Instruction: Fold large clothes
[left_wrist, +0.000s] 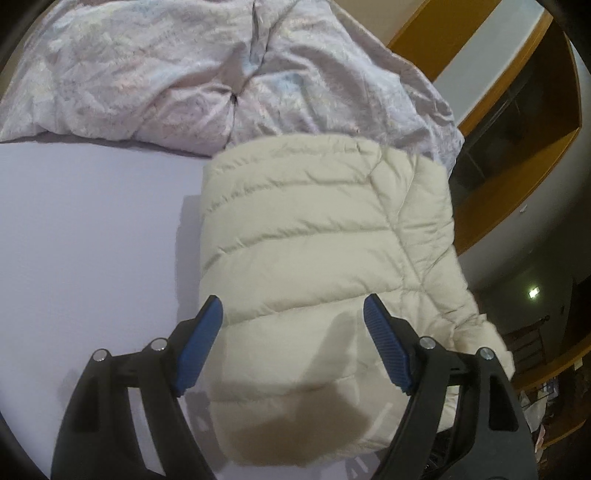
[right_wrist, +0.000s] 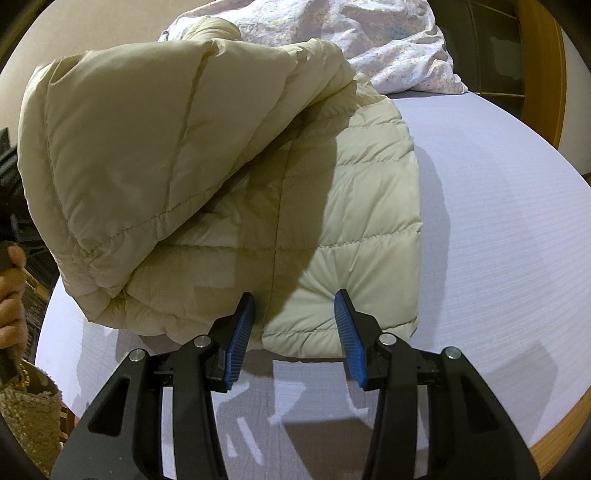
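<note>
Lilac bed sheet (left_wrist: 92, 236) fills the scene, a crumpled floral duvet (left_wrist: 166, 74) heaped at its far end and wooden furniture (left_wrist: 517, 192) beyond. Left hand-held gripper (left_wrist: 293, 343) hovers tilted down over the near end of the cream puffer jacket (left_wrist: 314, 229), blue pads spread wide, nothing pinched between them. Right hand-held gripper (right_wrist: 295, 332) angles down at the jacket's (right_wrist: 351, 221) bottom hem, jaws partly apart, pads straddling the hem, gripping nothing that shows. The jacket lies on the bed, one side flopped over onto itself in a bulging fold (right_wrist: 129, 155). It looks light, soft and slippery, its padding likely to spring back open; hems and quilted seams seem the surest hold. A hand (right_wrist: 11, 295) shows at the right view's edge.
</note>
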